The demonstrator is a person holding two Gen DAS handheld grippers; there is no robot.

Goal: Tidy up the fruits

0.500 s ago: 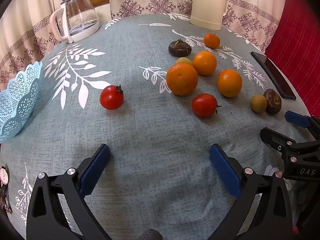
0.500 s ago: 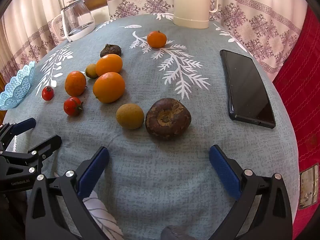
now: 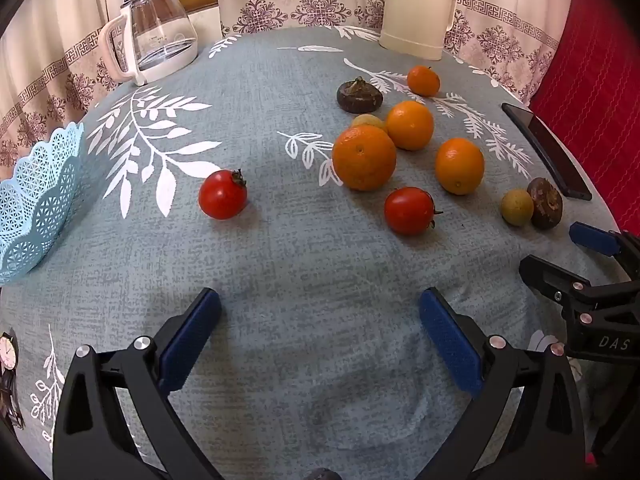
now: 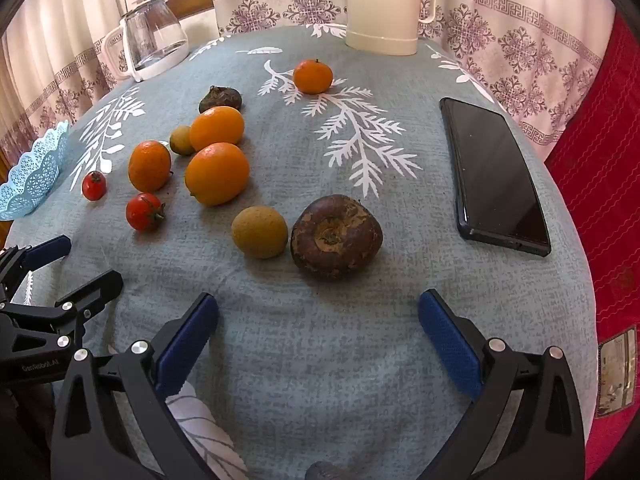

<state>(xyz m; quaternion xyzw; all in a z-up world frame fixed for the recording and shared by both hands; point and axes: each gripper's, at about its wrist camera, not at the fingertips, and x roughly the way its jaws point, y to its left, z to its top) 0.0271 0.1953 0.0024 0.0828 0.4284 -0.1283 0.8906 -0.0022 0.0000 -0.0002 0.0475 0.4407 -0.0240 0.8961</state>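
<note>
Fruits lie loose on the grey tabletop (image 3: pixel 280 88): two tomatoes (image 3: pixel 222 194), several oranges (image 3: pixel 363 157), two small yellowish round fruits (image 4: pixel 259 231) and two dark brown ones (image 4: pixel 336 236). None is yet in the blue basket (image 3: pixel 32 200), which stands at the left edge. Both tools, the left tool (image 3: pixel 320 340) and the right tool (image 4: pixel 319 338), hang above the cloth with jaws spread wide and nothing between them. I judge that the first pick is not begun; the next move calls for lowering one tool around a single fruit. The basket is cut off by the frame, so its inside is hidden.
</note>
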